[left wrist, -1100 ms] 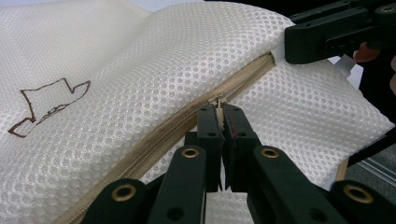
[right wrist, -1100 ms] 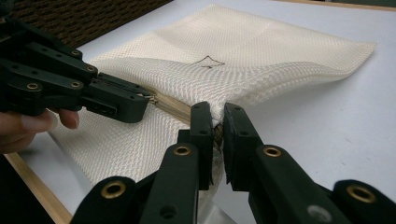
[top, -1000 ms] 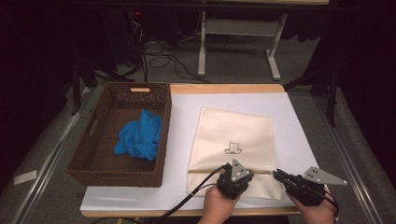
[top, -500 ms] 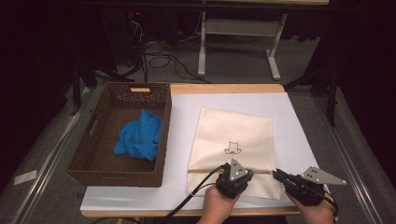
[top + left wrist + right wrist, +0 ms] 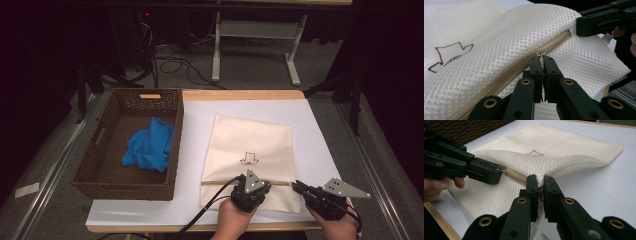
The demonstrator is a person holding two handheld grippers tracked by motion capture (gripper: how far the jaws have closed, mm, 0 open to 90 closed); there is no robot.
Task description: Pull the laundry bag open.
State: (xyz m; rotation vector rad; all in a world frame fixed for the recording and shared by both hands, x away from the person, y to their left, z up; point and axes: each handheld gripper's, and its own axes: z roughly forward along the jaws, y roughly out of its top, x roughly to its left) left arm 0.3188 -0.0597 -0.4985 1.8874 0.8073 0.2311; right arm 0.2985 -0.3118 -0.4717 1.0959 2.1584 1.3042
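Mesh laundry bag (image 5: 250, 150) lies flat on the desk (image 5: 195, 130), right of the wicker basket (image 5: 170, 150). Left hand-held gripper (image 5: 541, 58) pinches the zipper pull (image 5: 541, 55); right hand-held gripper (image 5: 539, 185) clamps the bag's zipper-end corner. Unzipping appears in hand. Next: draw the pull along the zipper, holding the corner taut.

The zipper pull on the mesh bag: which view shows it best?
The left gripper view: the zipper pull stands close up, pinched between the left gripper. In the right gripper view it is a small glint at that gripper's tip. In the high view the mesh bag is plain, but the pull is too small to tell.
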